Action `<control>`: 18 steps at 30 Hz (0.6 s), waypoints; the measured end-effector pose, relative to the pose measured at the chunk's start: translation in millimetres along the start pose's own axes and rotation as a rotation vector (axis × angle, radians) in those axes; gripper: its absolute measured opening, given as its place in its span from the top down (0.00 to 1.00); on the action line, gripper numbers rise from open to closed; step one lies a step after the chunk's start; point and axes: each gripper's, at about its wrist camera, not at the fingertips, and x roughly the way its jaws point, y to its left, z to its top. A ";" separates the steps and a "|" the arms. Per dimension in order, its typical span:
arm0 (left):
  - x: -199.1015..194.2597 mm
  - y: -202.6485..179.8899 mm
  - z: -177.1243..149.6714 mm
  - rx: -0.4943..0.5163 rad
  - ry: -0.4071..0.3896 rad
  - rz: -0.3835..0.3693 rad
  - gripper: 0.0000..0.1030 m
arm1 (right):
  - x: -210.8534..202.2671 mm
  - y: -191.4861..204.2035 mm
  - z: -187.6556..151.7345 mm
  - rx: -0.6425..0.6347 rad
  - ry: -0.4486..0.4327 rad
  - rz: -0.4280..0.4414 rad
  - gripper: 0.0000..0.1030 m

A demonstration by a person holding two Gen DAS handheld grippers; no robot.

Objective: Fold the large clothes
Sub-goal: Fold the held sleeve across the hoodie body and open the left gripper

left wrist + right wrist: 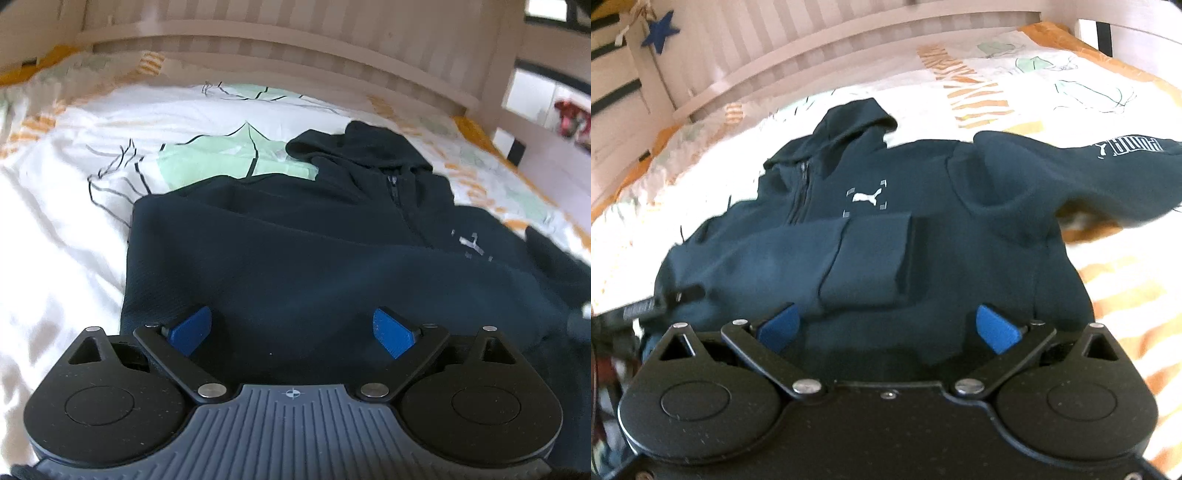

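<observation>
A dark navy zip hoodie (295,251) lies face up on a bed, hood (354,144) toward the headboard. In the right wrist view the hoodie (923,206) shows a white chest logo (866,197). One sleeve (871,254) is folded across the chest. The other sleeve (1089,166), with white lettering, lies out to the right. My left gripper (291,332) is open and empty above the hoodie's lower body. My right gripper (886,326) is open and empty above the hoodie's hem.
The bed has a white cover (66,221) with green and orange prints (971,92). A slatted wooden headboard (258,40) stands behind. A blue star (661,31) hangs at the upper left. The floor (554,166) lies beyond the bed's right edge.
</observation>
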 end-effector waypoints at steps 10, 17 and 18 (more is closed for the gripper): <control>-5.1 4.2 -8.7 0.014 -0.013 0.021 0.06 | 39.3 2.4 18.8 -0.012 0.012 0.036 0.55; -22.9 6.7 6.3 -0.087 -0.101 0.053 0.06 | 26.8 22.5 51.6 -0.145 -0.073 0.067 0.83; -24.2 6.9 9.5 -0.092 -0.113 0.060 0.06 | 20.5 24.2 58.1 -0.159 -0.107 0.066 0.83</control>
